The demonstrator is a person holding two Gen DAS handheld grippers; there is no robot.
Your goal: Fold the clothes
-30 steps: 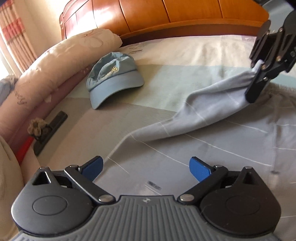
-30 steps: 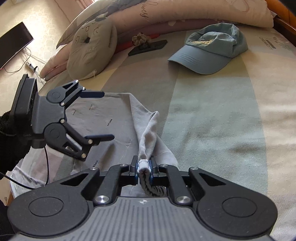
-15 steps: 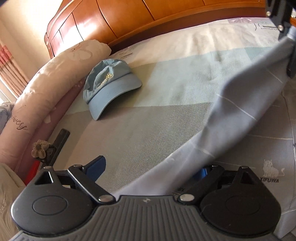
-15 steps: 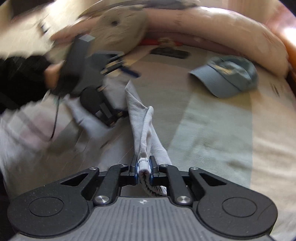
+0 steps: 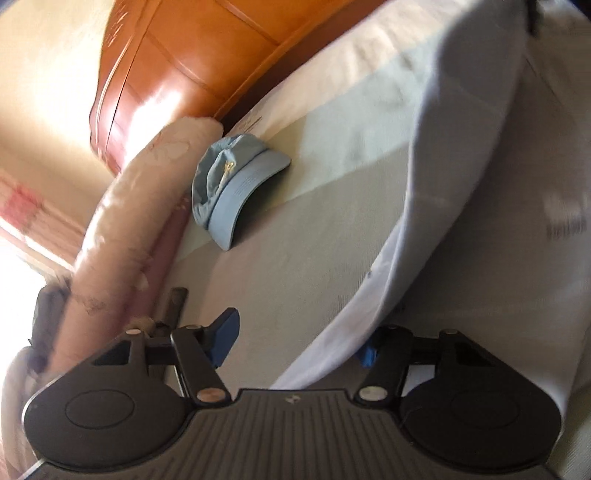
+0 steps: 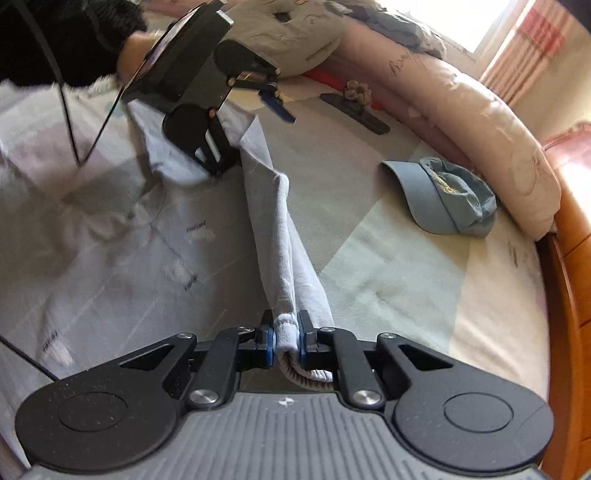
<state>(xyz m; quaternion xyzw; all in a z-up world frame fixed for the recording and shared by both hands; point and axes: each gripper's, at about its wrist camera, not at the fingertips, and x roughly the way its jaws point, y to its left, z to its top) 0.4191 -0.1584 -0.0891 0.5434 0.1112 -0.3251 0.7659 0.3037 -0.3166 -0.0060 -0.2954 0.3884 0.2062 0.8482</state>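
Observation:
A light grey-blue garment point(image 6: 284, 236) hangs stretched over the bed between my two grippers. The right gripper point(image 6: 286, 338) is shut on its bunched ribbed edge. In the right wrist view the left gripper point(image 6: 251, 136) sits at the garment's far end, held by a hand in a black sleeve point(image 6: 66, 37). In the left wrist view the left gripper point(image 5: 295, 347) is closing. The cloth point(image 5: 454, 147) runs between its jaws and drapes over the right blue pad point(image 5: 367, 356). The left pad point(image 5: 225, 338) stands apart from the cloth.
A light blue cap point(image 6: 443, 199) lies on the grey and pale green sheet point(image 6: 399, 280). A long pink rolled quilt point(image 6: 480, 122) and a round cushion point(image 6: 288, 26) line the far side. A black strip with a flower point(image 6: 354, 107) lies by the quilt. The orange wooden headboard point(image 5: 177, 66) edges the bed.
Both views have rolled. The left jaws have narrowed from wide open, with the cloth now running between them. The right gripper has swung sideways, pulling the garment into a taut band.

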